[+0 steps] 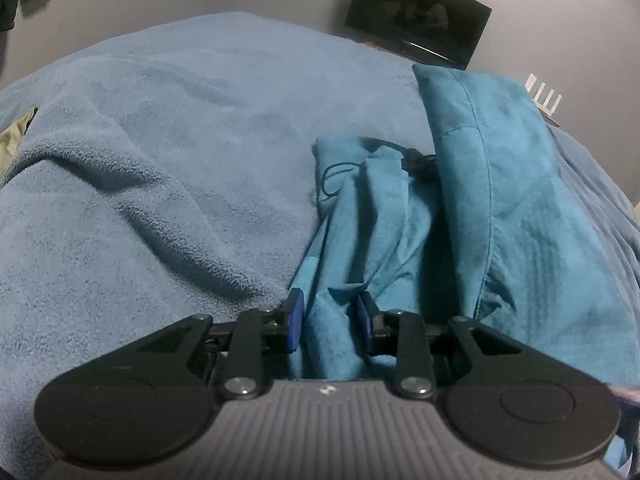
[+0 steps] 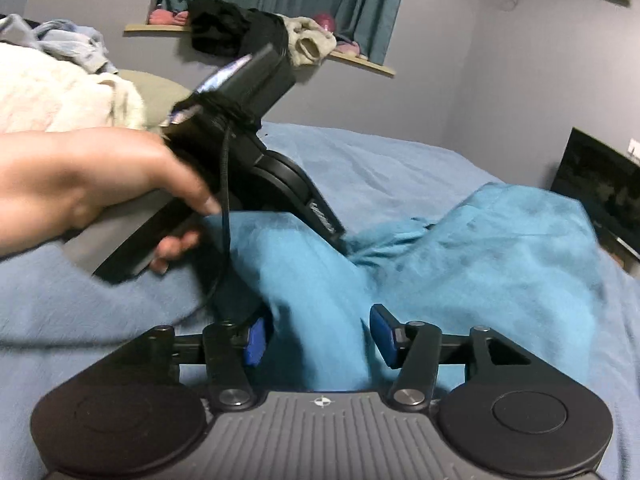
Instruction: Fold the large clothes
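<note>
Left wrist view: left gripper (image 1: 330, 322) fingers apart, teal garment (image 1: 460, 208) bunched between them.
Right gripper (image 2: 320, 336): wide apart, teal fabric between, on the bed (image 1: 160, 160).

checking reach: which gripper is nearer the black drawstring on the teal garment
Left. The left gripper faces the drawstring just ahead of it; the right gripper straddles another fold, with no drawstring in its view.

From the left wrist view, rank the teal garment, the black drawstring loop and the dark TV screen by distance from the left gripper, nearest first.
1. Teal garment: its cloth lies between the fingers of the left gripper.
2. Black drawstring loop: farther up the garment, centre-right.
3. Dark TV screen: at the far wall, upper right.
</note>
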Demonstrator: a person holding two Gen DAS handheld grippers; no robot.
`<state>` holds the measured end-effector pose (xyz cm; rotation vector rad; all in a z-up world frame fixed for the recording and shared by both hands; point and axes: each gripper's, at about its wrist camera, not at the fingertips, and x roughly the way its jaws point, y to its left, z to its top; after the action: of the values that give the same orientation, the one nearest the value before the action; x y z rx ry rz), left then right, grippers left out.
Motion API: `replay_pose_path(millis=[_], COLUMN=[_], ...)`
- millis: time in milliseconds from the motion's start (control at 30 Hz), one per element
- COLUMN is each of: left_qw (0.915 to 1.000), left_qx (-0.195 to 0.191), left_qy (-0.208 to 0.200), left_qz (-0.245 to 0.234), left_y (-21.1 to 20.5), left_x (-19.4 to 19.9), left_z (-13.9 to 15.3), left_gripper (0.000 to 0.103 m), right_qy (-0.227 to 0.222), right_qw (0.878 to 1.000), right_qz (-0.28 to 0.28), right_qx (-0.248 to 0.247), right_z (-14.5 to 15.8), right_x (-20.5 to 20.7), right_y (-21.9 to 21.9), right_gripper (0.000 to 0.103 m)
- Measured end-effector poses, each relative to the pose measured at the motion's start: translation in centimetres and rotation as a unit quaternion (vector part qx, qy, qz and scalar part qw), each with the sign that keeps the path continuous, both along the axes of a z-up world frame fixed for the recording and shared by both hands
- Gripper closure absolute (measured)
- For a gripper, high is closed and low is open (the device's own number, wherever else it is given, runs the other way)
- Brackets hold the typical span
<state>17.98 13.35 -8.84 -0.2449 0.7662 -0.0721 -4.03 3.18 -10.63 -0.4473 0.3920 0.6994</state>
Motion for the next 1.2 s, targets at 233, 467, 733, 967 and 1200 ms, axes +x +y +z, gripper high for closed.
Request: replay_pose_path(millis=[233,467,733,967,1200], left_qw=[0.9999,0.9968,0.985,0.9905,0.968], left_qx=[0.01,0.025,-0.116,-0.1,-0.216], left_qy=[-0.007,-0.073,-0.115,-0.011,-0.001], left_qz=[-0.001,0.019,-0.055,-0.094,-0.128], left_y=[-0.6,-0.2,0.5,-2.1,0.5], left_x=[0.4,-2.4,-3.6,-0.3,-1.1], left_z=[0.0,2.7,7.6,2.9,0.7], left_gripper=[0.075,0.075,0.022,0.022,0.095], right_qy=[0.052,0.146,0.164,0.161,0.156], right_qw=[0.981,0.929,0.931,0.931,0.933], right_qz=[-0.116,-0.273,-0.244,-0.243,-0.24], right_qx=[0.149,0.204,0.219,0.221,0.217], right_z=[3.4,-0.9,-2.1,-2.4,-2.3], right_x=[1.9,7.9,8.4,9.3,9.2], right_y=[-9.5,-13.5,-11.5,-12.0,-11.7], right_gripper=[0.04,0.066,0.088,0.088,0.088])
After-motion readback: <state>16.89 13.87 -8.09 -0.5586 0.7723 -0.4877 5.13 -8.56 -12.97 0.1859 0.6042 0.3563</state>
